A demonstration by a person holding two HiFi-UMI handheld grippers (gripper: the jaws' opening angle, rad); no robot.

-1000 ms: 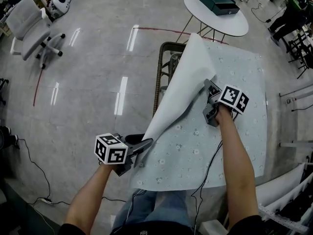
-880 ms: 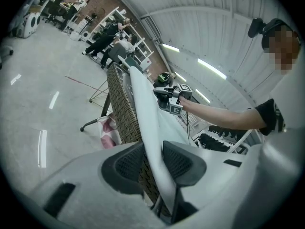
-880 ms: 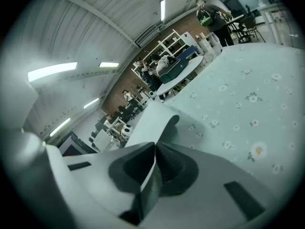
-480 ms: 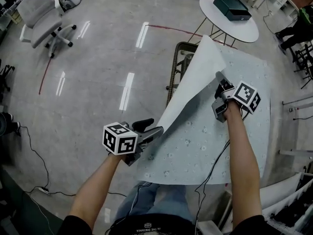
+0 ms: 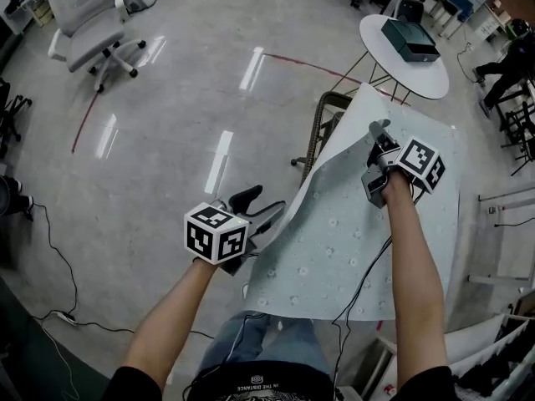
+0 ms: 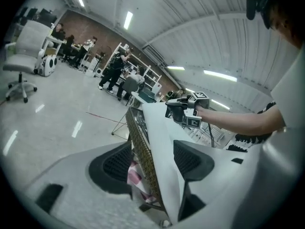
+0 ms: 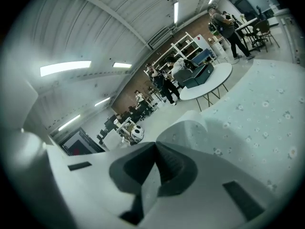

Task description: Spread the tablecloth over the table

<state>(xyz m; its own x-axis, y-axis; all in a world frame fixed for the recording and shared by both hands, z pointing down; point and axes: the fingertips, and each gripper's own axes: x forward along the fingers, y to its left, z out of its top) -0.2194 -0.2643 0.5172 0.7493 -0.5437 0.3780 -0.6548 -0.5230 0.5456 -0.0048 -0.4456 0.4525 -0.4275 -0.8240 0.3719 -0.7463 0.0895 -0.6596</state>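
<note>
The pale tablecloth with small flower prints lies over the table, which it hides. My right gripper is shut on the cloth's far left edge and holds it lifted; in the right gripper view the cloth runs into the closed jaws of the right gripper. My left gripper is at the near left edge. Its jaws have just been opening. The cloth edge hangs between the pads of the left gripper, with a gap on one side.
A wicker chair back stands against the table's left side, under the lifted edge. Beyond it are a round white table with a dark green box on it. An office chair stands far left. Cables trail on the floor.
Both grippers have risen and moved away from me. The big turned-over flap of cloth has unfolded toward the left edge. The left jaws stand wider than before.
</note>
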